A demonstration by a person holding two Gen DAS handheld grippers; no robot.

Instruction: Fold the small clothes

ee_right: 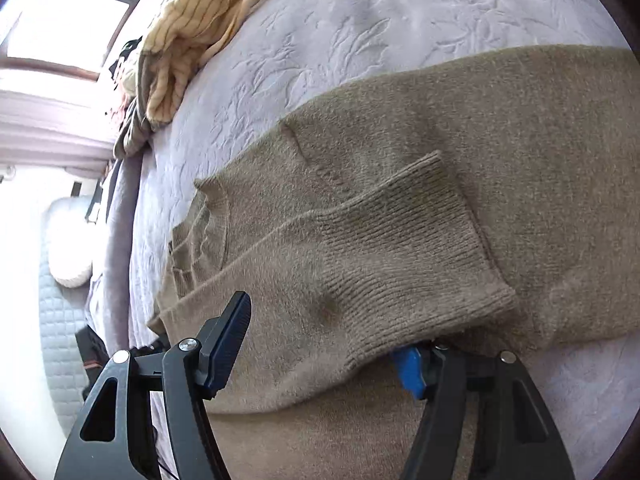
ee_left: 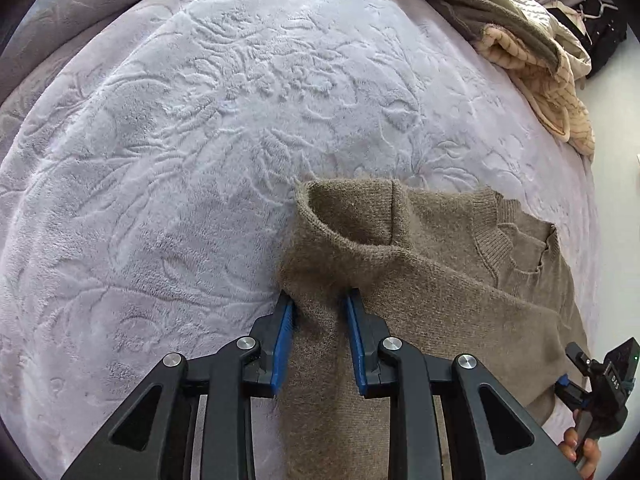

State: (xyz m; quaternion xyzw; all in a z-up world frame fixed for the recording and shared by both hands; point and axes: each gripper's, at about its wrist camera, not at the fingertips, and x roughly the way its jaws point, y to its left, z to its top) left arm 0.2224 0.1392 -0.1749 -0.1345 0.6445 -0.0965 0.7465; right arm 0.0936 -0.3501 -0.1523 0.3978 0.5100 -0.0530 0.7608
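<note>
The left gripper [ee_left: 320,308] is clenched on a bunched fold of the brown sweater [ee_left: 440,292], its blue pads pressing the knit from both sides at what looks like the shoulder or upper sleeve. The right gripper [ee_right: 320,344] stands released over the sweater: its jaws are spread wide, one finger lying on top of the cloth and the other partly hidden under the edge of the folded-in sleeve [ee_right: 384,248], so the cloth is between them but not pinched. The sweater lies spread on the bedspread [ee_left: 200,140], with that ribbed cuff resting across its body and the neck opening [ee_left: 516,240] just beyond. It looks soft, light and limp, fuzzy enough not to slip from the pads, but it will sag and drag rather than hold a shape, so a hold at a seam, the shoulder or the hem edge, catching both layers, should carry a fold most cleanly. Beyond the sweater the plush bedspread may cling to the knit as it slides. Well beyond it, at the far edge of the bed, sits a heap of other clothes [ee_left: 532,60], a cream striped piece among them, clear of the work. Nothing stands in the way.
</note>
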